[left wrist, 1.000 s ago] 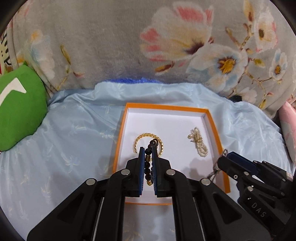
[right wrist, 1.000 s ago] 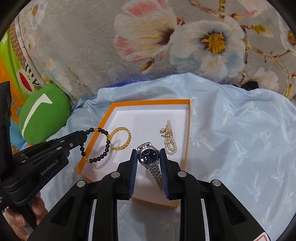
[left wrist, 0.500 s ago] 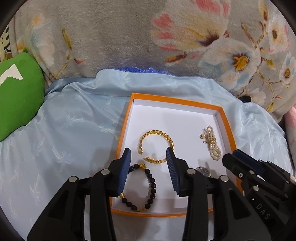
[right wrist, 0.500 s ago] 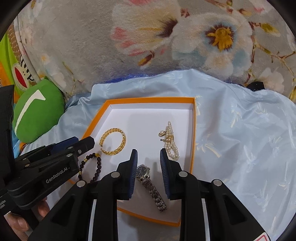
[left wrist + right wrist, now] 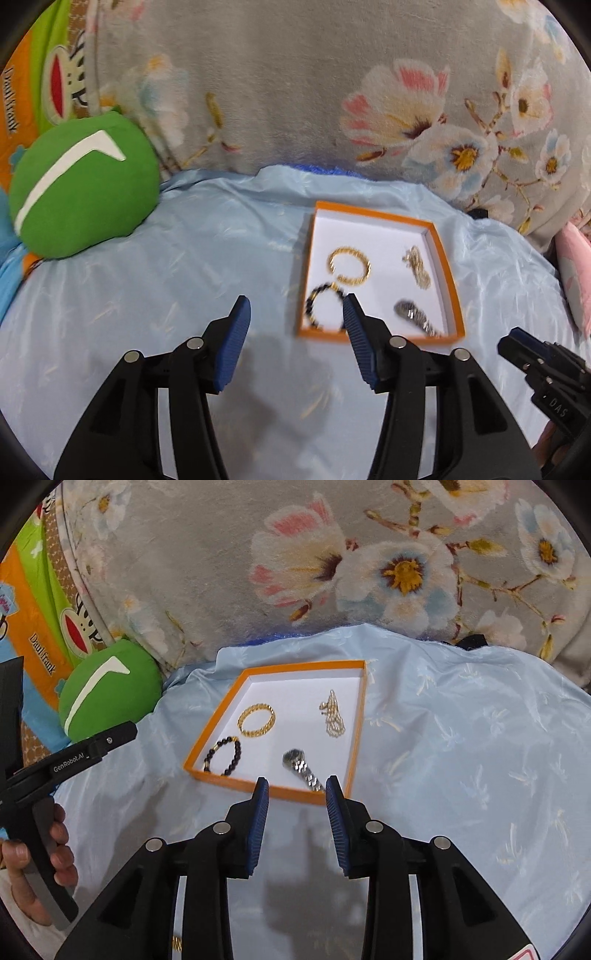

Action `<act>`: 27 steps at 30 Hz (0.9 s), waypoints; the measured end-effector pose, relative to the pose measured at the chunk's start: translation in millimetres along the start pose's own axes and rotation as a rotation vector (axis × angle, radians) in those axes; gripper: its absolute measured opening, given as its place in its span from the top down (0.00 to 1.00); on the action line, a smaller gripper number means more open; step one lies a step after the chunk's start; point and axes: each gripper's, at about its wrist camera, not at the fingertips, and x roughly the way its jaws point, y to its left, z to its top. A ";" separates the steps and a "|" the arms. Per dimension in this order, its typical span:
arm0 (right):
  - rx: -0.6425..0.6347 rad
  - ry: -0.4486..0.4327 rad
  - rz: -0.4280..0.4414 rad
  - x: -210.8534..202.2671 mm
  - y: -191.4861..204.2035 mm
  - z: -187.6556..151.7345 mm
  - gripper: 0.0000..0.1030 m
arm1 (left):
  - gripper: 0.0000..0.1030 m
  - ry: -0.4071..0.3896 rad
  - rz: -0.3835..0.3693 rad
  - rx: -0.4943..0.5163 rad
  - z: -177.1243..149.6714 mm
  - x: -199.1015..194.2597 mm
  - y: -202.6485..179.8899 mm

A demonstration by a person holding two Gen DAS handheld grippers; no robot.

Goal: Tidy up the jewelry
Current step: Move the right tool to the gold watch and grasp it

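Observation:
An orange-rimmed white box (image 5: 356, 738) (image 5: 441, 258) lies on the light blue cloth. In it are a gold bracelet (image 5: 256, 720) (image 5: 349, 266), a dark bead bracelet (image 5: 225, 755) (image 5: 323, 304), a pearl piece (image 5: 333, 718) (image 5: 417, 266) and a silver watch (image 5: 303, 770) (image 5: 415, 317). My left gripper (image 5: 295, 314) is open and empty, held back and left of the box's near edge. My right gripper (image 5: 295, 790) is open and empty just in front of the box, near the watch strap.
A green round cushion (image 5: 83, 188) (image 5: 107, 690) lies at the left. A grey floral blanket (image 5: 332, 572) rises behind the cloth. A pink object (image 5: 574, 273) sits at the right edge. The left gripper's body and hand (image 5: 55, 775) show at the left of the right wrist view.
Both grippers have let go of the bead bracelet and the watch, which now lie in the box. Both have opened wider and drawn back from the box, the left one leftward.

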 end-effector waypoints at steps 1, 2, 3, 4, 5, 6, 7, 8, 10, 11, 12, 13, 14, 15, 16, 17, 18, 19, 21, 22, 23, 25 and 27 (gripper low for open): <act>0.001 0.011 0.007 -8.0 1.2 -11.1 0.69 | 0.51 0.004 0.004 0.004 -8.1 -7.4 2.2; 0.000 0.022 0.016 -13.6 3.1 -19.9 0.69 | 0.51 0.014 0.005 0.009 -18.4 -15.6 5.0; -0.007 0.036 0.019 -20.4 6.2 -31.7 0.69 | 0.51 0.028 0.005 0.017 -29.0 -23.0 7.3; -0.023 0.046 0.017 -26.8 10.1 -43.2 0.69 | 0.51 0.042 0.006 0.018 -38.3 -28.3 9.3; -0.041 0.061 0.017 -31.1 14.5 -53.6 0.69 | 0.51 0.062 0.001 0.015 -49.5 -34.3 11.2; -0.061 0.078 0.022 -34.6 20.0 -64.7 0.69 | 0.51 0.079 -0.005 0.012 -60.0 -39.6 13.0; -0.078 0.091 0.032 -37.8 24.7 -74.3 0.69 | 0.51 0.094 -0.008 0.011 -70.2 -44.4 14.1; -0.093 0.103 0.043 -40.1 29.3 -82.9 0.69 | 0.51 0.107 -0.006 0.017 -80.3 -49.1 13.9; -0.120 0.125 0.064 -42.4 39.4 -97.2 0.69 | 0.51 0.127 0.002 0.037 -99.9 -58.3 11.6; -0.136 0.132 0.075 -42.5 44.2 -101.4 0.69 | 0.51 0.142 -0.001 0.043 -109.3 -61.9 10.3; -0.162 0.134 0.089 -42.2 50.5 -105.7 0.69 | 0.51 0.159 -0.010 0.044 -118.6 -65.1 9.1; -0.187 0.134 0.100 -41.5 55.3 -108.1 0.69 | 0.51 0.173 -0.020 0.045 -126.4 -67.9 8.5; -0.216 0.133 0.115 -40.7 60.6 -110.2 0.69 | 0.51 0.188 -0.028 0.044 -134.6 -70.6 7.8; -0.249 0.135 0.137 -37.9 66.0 -110.9 0.69 | 0.51 0.200 -0.034 0.039 -140.6 -72.0 7.5; -0.281 0.141 0.155 -34.5 70.5 -111.6 0.69 | 0.51 0.216 -0.047 0.033 -148.2 -73.9 7.1; -0.315 0.150 0.173 -30.5 75.0 -111.7 0.69 | 0.51 0.227 -0.054 0.031 -153.7 -75.2 6.6; -0.356 0.162 0.195 -24.8 79.3 -111.8 0.69 | 0.51 0.235 -0.057 0.032 -158.6 -76.4 5.7; -0.391 0.172 0.208 -20.2 82.9 -112.0 0.69 | 0.51 0.243 -0.060 0.036 -162.5 -77.0 3.4; -0.458 0.197 0.228 -9.2 89.7 -110.0 0.69 | 0.51 0.253 -0.061 0.042 -169.7 -79.1 2.1; -0.485 0.205 0.229 -4.8 92.4 -108.7 0.69 | 0.51 0.257 -0.063 0.042 -172.5 -80.2 2.0; -0.513 0.210 0.227 -1.1 94.8 -107.3 0.68 | 0.51 0.260 -0.065 0.039 -174.2 -81.0 2.4; -0.560 0.217 0.235 5.3 99.3 -104.7 0.61 | 0.49 0.265 -0.067 0.028 -177.0 -82.1 4.9; -0.586 0.237 0.247 12.3 101.9 -102.9 0.57 | 0.49 0.270 -0.066 0.020 -178.5 -82.2 7.4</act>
